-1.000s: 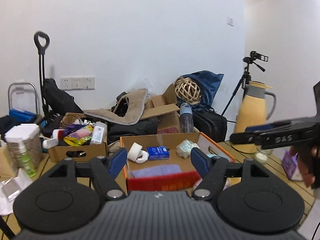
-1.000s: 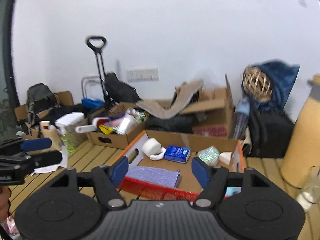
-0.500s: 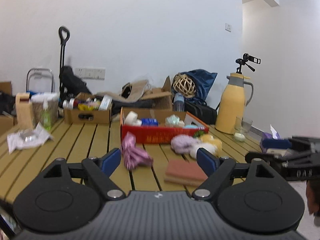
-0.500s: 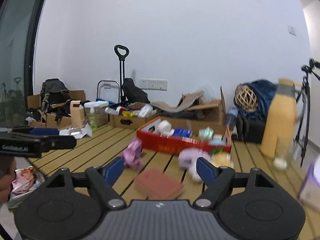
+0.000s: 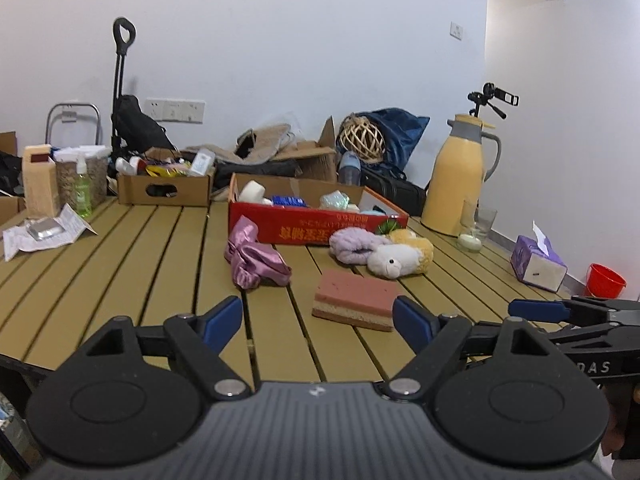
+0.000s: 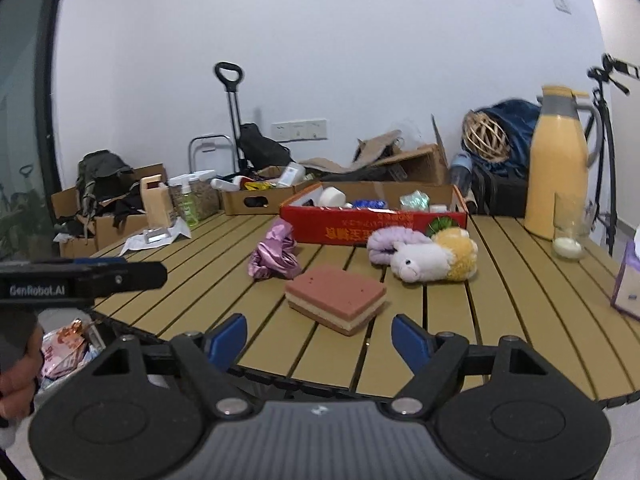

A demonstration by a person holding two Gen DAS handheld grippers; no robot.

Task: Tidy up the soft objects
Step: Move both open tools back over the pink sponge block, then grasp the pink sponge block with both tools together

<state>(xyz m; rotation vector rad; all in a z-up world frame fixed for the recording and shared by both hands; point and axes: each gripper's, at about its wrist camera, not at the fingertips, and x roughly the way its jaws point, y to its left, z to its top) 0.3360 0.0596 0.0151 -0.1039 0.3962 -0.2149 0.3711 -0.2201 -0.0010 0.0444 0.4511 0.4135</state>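
A pink layered sponge [image 5: 354, 299] [image 6: 336, 297] lies on the slatted table nearest me. Behind it lie a shiny purple cloth [image 5: 254, 259] [image 6: 275, 256], a fluffy lilac item [image 5: 354, 243] [image 6: 390, 238] and a white and yellow plush toy [image 5: 402, 258] [image 6: 436, 258]. A red cardboard box [image 5: 316, 230] [image 6: 372, 224] stands behind them with small items inside. My left gripper [image 5: 318, 320] is open and empty, near the table's front edge. My right gripper [image 6: 318, 334] is open and empty, just short of the sponge.
A yellow thermos [image 5: 460, 184] [image 6: 558, 164], a glass [image 5: 474, 224] and a purple tissue box [image 5: 538, 262] stand at the right. A brown box of bottles [image 5: 166, 188], a green spray bottle [image 5: 82, 188] and paper [image 5: 40, 234] sit at the left. A red bucket [image 5: 604, 280] is beyond the right edge.
Both grippers have pulled back from over the red box and dropped to table height. The soft objects and sponge have come into view. Both stay open.
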